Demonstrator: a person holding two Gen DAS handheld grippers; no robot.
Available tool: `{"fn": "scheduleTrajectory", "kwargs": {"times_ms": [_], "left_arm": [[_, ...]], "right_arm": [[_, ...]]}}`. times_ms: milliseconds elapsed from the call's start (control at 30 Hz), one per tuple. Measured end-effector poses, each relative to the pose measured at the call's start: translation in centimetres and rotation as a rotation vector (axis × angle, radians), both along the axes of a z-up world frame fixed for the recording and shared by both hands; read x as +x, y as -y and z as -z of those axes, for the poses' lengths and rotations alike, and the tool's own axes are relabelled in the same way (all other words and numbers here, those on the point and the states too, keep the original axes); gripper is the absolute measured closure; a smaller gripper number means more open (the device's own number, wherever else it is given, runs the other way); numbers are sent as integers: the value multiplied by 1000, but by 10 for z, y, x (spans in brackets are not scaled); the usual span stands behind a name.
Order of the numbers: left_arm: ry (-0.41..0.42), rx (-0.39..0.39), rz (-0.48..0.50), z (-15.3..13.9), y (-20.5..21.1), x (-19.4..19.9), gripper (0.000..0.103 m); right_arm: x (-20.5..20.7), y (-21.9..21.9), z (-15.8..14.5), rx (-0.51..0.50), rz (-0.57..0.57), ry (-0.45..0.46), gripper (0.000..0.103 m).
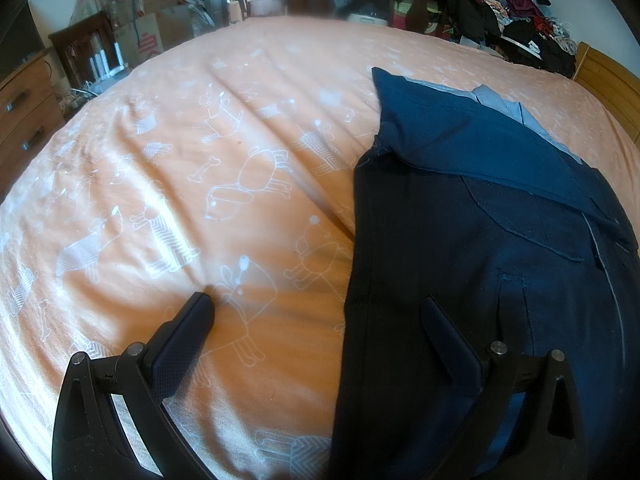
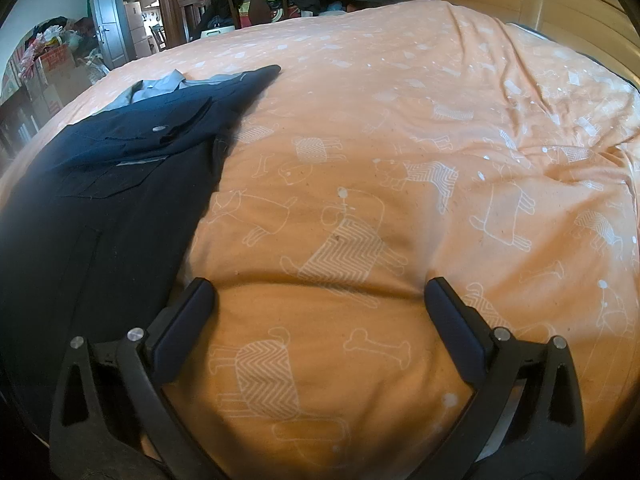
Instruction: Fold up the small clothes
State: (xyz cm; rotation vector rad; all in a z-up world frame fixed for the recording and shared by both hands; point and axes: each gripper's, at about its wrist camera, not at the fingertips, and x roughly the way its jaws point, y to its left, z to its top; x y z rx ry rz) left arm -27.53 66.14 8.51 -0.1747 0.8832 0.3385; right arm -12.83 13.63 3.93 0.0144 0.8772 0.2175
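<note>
A dark navy pair of shorts (image 1: 480, 248) with a grey-blue lining lies flat on the orange bedsheet (image 1: 224, 152), waistband folded over at the far end. My left gripper (image 1: 316, 304) is open and straddles the garment's left edge: one finger presses the sheet, the other rests over the dark cloth. In the right wrist view the same shorts (image 2: 112, 184) lie to the left, a button showing near the waistband. My right gripper (image 2: 320, 292) is open over bare bedsheet (image 2: 420, 140), its left finger just beside the garment's right edge, holding nothing.
A heap of clothes (image 1: 500, 12) is piled beyond the bed's far right corner. A wooden headboard (image 2: 540, 4) runs along the right. A dresser (image 1: 24, 108), a chair (image 1: 88, 48) and cardboard boxes (image 1: 156, 28) stand off the bed's left side.
</note>
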Motion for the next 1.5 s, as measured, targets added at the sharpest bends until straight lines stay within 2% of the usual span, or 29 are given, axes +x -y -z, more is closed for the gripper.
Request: {"fn": "scheduleTrajectory", "kwargs": {"times_ms": [1500], "left_arm": [[3,-1,1,1,1,0,0]], "right_arm": [[-3,-2,0,-4,5,3,0]]}}
